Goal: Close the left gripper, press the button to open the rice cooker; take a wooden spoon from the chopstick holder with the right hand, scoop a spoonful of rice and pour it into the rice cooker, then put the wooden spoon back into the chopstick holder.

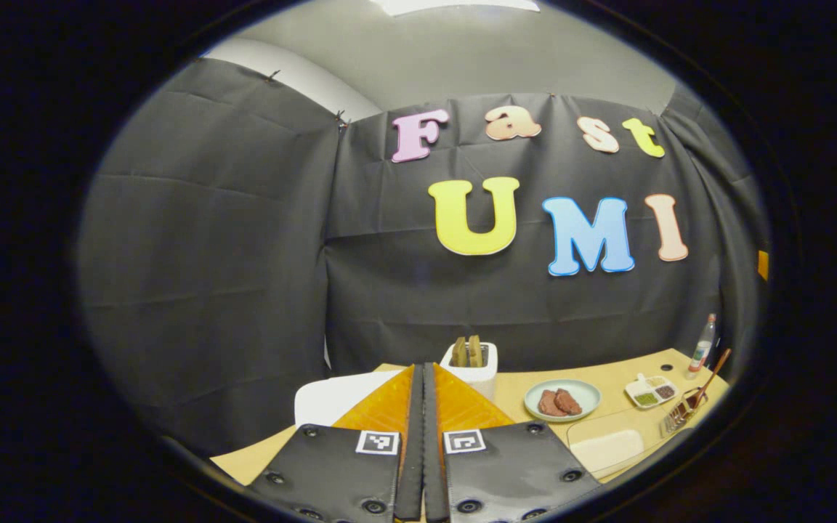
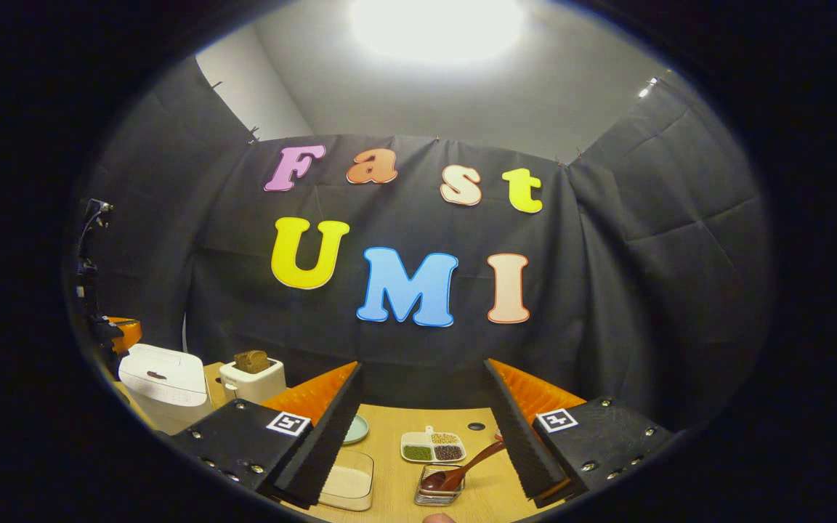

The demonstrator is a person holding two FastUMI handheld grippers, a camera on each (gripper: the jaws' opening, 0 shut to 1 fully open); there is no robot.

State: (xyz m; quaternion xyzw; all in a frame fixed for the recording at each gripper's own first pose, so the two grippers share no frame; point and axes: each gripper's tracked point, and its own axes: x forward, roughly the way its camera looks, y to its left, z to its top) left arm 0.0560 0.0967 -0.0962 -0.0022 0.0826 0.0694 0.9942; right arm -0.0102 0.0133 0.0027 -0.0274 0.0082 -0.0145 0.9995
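Observation:
In the left gripper view my left gripper (image 1: 423, 369) is shut, its fingers pressed together with nothing between them, held above the table's near left side. The white rice cooker (image 1: 335, 398) lies just behind it, partly hidden by the fingers; in the right gripper view the rice cooker (image 2: 164, 381) stands at the left with its lid down. My right gripper (image 2: 422, 365) is open and empty, above the table. Below and between its fingers a wooden spoon (image 2: 466, 468) leans in the wire chopstick holder (image 2: 439, 495). A clear box of rice (image 2: 349, 483) sits left of the holder.
A white toaster (image 2: 251, 378) with bread stands right of the cooker. A small plate (image 1: 585, 392) with meat, a divided condiment tray (image 2: 433, 447) and a bottle (image 1: 703, 345) sit on the wooden table (image 2: 393, 443). An orange and black object (image 2: 122, 333) shows at the far left.

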